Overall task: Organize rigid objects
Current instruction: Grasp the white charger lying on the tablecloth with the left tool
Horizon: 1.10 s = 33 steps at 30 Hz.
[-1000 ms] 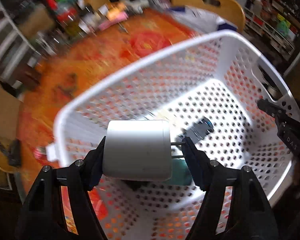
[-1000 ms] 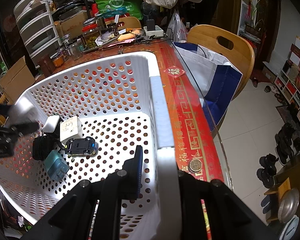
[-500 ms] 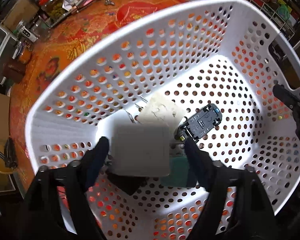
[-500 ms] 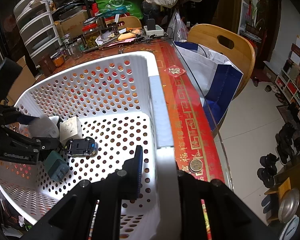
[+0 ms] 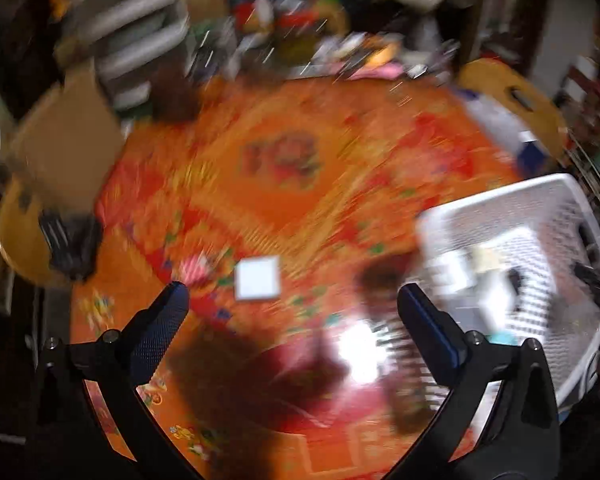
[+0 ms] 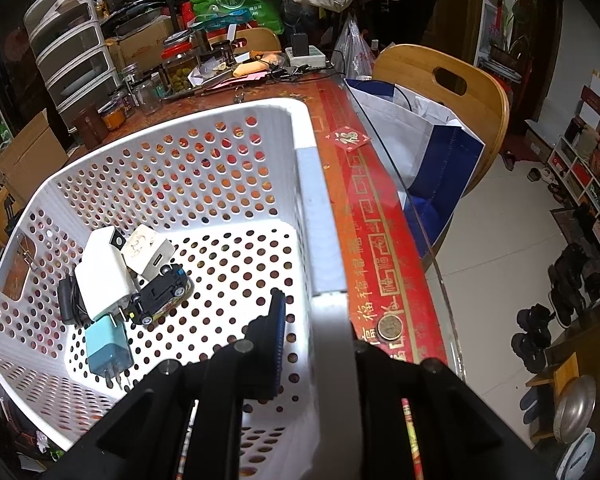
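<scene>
The right gripper [image 6: 314, 320] is clamped on the white basket [image 6: 308, 184] rim. Inside lie a white charger [image 6: 104, 272] and toy car [image 6: 160, 296]. The left gripper [image 5: 292, 300] is wide open, empty, above the desk [image 5: 292, 184]; a white square [image 5: 258, 283] lies beyond.

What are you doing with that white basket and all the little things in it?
Someone is tidying small hard things into the white basket. The right gripper is clamped on the basket's rim, steadying it. Inside lie a white charger, a teal charger and a toy car. The left gripper is open and empty over the orange table, near a white square.
</scene>
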Each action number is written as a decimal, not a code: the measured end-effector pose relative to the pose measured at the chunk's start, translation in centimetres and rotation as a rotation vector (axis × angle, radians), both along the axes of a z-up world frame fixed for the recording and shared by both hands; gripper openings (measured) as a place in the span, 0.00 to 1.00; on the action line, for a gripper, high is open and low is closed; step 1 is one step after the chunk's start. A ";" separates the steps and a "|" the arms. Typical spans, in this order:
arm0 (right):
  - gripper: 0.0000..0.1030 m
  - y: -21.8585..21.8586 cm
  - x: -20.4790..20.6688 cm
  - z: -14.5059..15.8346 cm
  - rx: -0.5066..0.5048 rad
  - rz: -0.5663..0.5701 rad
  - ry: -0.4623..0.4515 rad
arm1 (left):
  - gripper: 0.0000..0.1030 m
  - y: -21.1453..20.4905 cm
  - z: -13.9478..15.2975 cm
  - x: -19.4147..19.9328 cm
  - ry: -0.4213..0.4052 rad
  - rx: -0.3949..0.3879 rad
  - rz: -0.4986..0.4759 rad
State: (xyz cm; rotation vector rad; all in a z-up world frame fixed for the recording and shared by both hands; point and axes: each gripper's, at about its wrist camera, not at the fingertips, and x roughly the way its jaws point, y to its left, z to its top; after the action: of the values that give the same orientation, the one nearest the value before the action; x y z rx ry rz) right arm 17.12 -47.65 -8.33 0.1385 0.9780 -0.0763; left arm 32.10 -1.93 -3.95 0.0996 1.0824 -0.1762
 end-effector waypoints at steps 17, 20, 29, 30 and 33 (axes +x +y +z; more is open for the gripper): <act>0.14 0.0 0.1 0.0 -0.035 -0.022 0.026 | 0.79 0.8 -11.3 4.8 0.106 -0.039 0.099; 0.14 0.0 0.1 -0.1 -0.039 -0.022 0.028 | 0.72 0.3 -11.9 5.6 0.098 -0.038 0.104; 0.14 0.1 0.0 0.0 -0.044 -0.024 0.026 | 0.54 0.6 -12.4 5.3 0.067 -0.023 0.099; 0.14 0.1 0.0 0.0 -0.043 -0.025 0.025 | 0.54 0.6 -12.4 5.1 0.060 -0.021 0.099; 0.14 0.0 0.0 -0.1 -0.045 -0.025 0.026 | 0.54 0.5 -12.3 4.4 0.027 -0.008 0.105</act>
State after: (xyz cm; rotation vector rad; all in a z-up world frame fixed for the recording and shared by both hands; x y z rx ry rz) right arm 17.09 -47.61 -8.39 0.1087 1.0004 -0.1228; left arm 36.50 -1.40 -16.20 0.0338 1.1112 -0.0876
